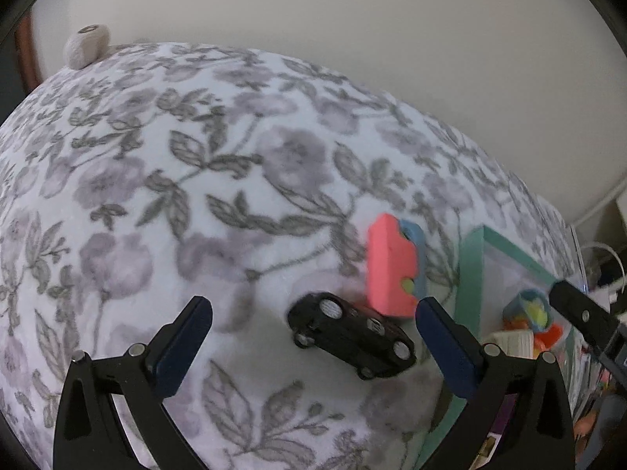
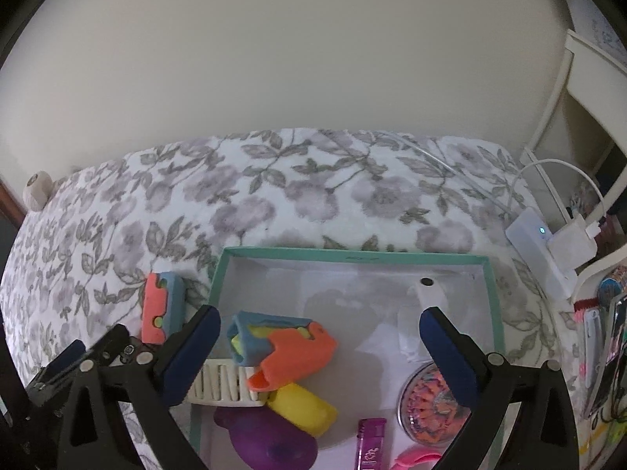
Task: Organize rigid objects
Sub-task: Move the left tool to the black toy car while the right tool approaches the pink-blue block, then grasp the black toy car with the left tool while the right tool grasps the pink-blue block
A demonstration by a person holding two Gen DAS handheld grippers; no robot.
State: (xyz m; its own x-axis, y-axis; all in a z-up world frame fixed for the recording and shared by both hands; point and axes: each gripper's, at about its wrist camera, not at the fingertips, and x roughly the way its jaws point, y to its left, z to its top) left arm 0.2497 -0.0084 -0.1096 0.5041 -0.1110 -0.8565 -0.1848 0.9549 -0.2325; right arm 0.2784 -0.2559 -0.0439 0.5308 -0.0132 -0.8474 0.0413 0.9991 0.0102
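Observation:
A black toy car (image 1: 352, 337) lies on the flowered bedspread (image 1: 164, 180) between the fingers of my left gripper (image 1: 313, 305), nearer the right finger and touched by neither; this gripper is open wide. Just beyond the car stands a pink-and-blue foam block (image 1: 392, 266), also seen in the right wrist view as the foam block (image 2: 158, 309) outside the teal box (image 2: 352, 252). My right gripper (image 2: 319, 315) hangs open over the box, above an orange-and-blue toy (image 2: 286, 344), a yellow piece (image 2: 305, 407), a purple toy (image 2: 266, 442) and a white ribbed piece (image 2: 223, 385).
The box also holds a purple lighter (image 2: 370, 442) and a round colourful disc (image 2: 427, 403). A white charger with cable (image 2: 548, 243) lies at the bed's right edge beside white furniture (image 2: 580, 90). A knitted ball (image 1: 88, 45) sits at the far left corner. A wall backs the bed.

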